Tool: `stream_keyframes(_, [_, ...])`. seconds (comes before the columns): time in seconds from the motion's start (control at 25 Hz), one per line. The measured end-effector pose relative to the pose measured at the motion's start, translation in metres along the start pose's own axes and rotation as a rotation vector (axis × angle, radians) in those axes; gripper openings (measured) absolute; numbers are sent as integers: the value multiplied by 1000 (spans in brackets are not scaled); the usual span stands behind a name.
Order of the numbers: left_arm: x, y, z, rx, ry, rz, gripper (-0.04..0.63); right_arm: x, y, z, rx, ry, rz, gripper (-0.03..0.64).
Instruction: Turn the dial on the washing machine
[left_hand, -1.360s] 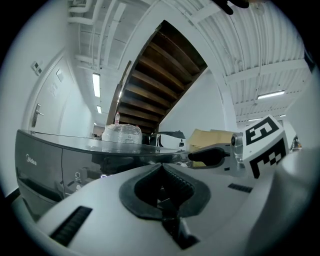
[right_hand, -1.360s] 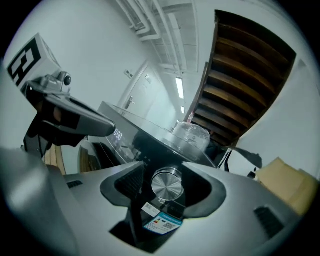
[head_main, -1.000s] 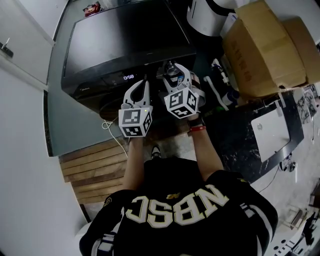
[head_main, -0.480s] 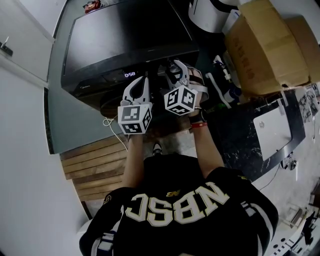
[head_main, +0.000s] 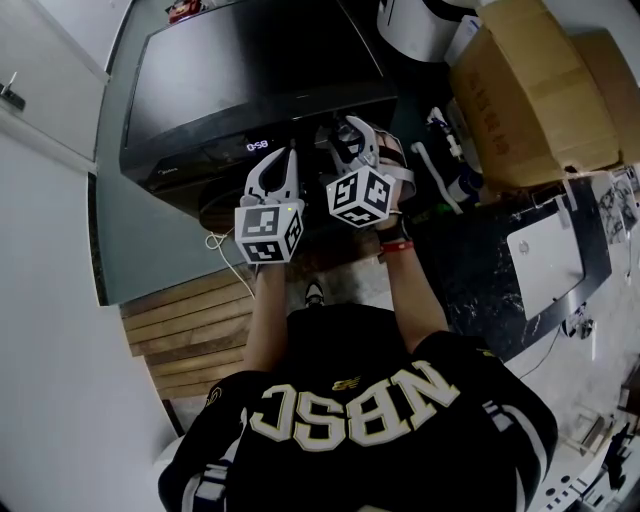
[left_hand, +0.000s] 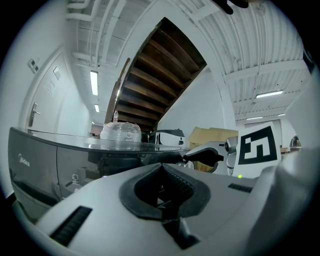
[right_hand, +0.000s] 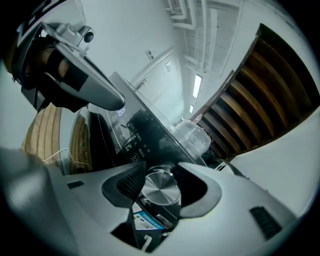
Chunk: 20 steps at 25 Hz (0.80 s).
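The black washing machine (head_main: 250, 70) stands in front of me, its lit display (head_main: 258, 146) on the front panel. In the right gripper view the round silver dial (right_hand: 161, 192) sits between the jaws of my right gripper (right_hand: 161, 174). These jaws are closing around it, with the dark pads close beside its rim. In the head view the right gripper (head_main: 350, 135) is up against the panel and hides the dial. My left gripper (head_main: 275, 165) hovers just left of it, near the display, with its jaws (left_hand: 161, 167) shut and nothing between them.
Cardboard boxes (head_main: 540, 90) are stacked to the right of the machine, with a white appliance (head_main: 420, 25) behind them. Wooden steps (head_main: 190, 320) and a white cable (head_main: 220, 250) lie at lower left. A clear plastic-wrapped thing (left_hand: 120, 132) rests on the machine's top.
Both grippers have moved a little forward towards the panel. The right gripper now sits closer over the dial.
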<state>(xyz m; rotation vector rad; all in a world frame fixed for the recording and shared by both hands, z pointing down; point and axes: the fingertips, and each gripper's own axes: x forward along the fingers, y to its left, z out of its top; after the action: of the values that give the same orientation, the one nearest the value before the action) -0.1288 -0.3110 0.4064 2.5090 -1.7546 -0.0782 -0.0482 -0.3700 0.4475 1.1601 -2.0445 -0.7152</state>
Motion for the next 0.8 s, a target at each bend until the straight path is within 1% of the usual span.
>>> stream_keyframes(0.12, [0,0,1,-2,-5,5,14,0,-1,-1,33,-8,6,201])
stream_keyframes(0.2, [-1,0,1,-4,-7,10,14,0,-2,-1,75,-17,11,201])
stream_keyframes(0.56, [-4,1,5,-5,-17,18,14,-3,-14,-3,358,-68,21,198])
stream_keyframes(0.64, [-3,1,6,-3,-16,19,14,-3,-15,-3,373,-75,25,198])
stream_keyframes(0.8, [-2,-1,6,0,-14,16,14,-3,-15,-2,361,-69,20,196])
